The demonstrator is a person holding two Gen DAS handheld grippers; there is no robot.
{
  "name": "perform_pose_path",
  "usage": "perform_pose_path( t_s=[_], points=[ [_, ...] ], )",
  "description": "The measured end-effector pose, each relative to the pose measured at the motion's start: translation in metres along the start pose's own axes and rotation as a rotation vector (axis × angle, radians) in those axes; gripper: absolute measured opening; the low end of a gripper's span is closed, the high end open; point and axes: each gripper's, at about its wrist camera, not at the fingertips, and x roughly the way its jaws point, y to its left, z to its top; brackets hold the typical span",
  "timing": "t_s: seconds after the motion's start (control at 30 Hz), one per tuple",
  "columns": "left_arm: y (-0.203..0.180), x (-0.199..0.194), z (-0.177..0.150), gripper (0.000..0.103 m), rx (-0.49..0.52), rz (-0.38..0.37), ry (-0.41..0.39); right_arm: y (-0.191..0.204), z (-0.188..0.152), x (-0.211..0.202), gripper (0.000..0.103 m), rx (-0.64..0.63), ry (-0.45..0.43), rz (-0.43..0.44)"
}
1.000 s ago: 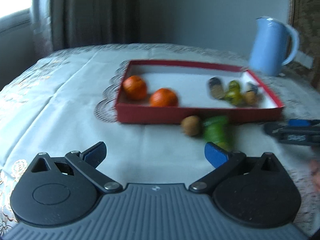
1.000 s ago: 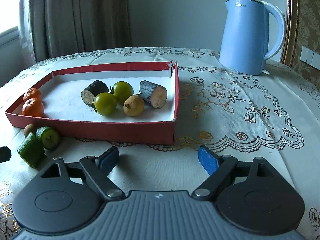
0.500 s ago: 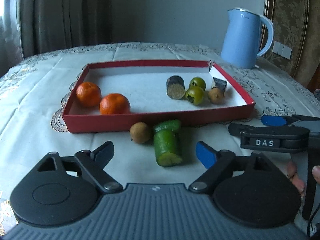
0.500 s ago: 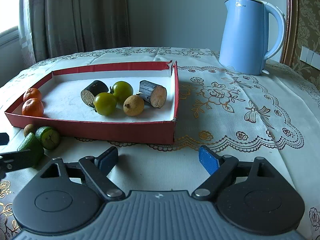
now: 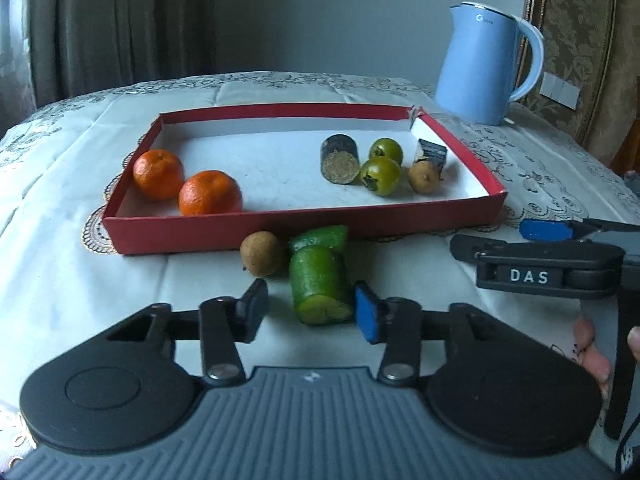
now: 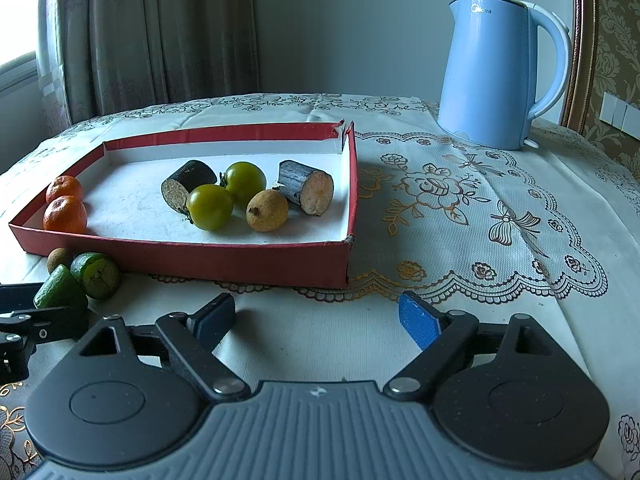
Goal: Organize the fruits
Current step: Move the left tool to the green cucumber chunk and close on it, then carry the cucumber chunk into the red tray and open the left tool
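Observation:
A red tray (image 5: pixel 304 228) holds two oranges (image 5: pixel 210 193), two green tomatoes (image 5: pixel 381 176), two dark cut stalk pieces (image 5: pixel 340 159) and a brown longan (image 5: pixel 425 176). In front of the tray lie a brown longan (image 5: pixel 262 253) and two green cucumber pieces (image 5: pixel 318 282). My left gripper (image 5: pixel 310 312) is open with the near cucumber piece between its fingertips, its right pad close beside it. My right gripper (image 6: pixel 316 316) is open and empty above bare cloth; it also shows in the left wrist view (image 5: pixel 548 236). The cucumber pieces (image 6: pixel 96 276) show at the right wrist view's left edge.
A blue kettle (image 6: pixel 500 72) stands at the back right on the lace tablecloth (image 6: pixel 460 208). Curtains hang behind the table at the left. A patterned chair back (image 5: pixel 580 40) is at the far right.
My left gripper has swung right, moved in toward the cucumber piece and narrowed its fingers around it. The right gripper has stayed still.

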Motion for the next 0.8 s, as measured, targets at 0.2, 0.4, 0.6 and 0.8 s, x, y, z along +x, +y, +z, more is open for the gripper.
perform_pose_path(
  t_s=[0.2, 0.4, 0.6, 0.8],
  points=[
    [-0.004, 0.001, 0.002, 0.029, 0.011, -0.012, 0.006, 0.0, 0.0, 0.0, 0.09, 0.0, 0.0, 0.0],
    [-0.007, 0.002, 0.001, 0.029, 0.02, 0.0, 0.005, 0.0, 0.0, 0.0, 0.09, 0.0, 0.0, 0.0],
    [-0.007, -0.006, 0.005, 0.029, 0.022, 0.004, -0.003, 0.0, 0.0, 0.0, 0.09, 0.0, 0.0, 0.0],
    [-0.006, -0.014, 0.013, 0.029, 0.028, 0.019, -0.03, 0.0, 0.0, 0.0, 0.09, 0.0, 0.0, 0.0]
  ],
)
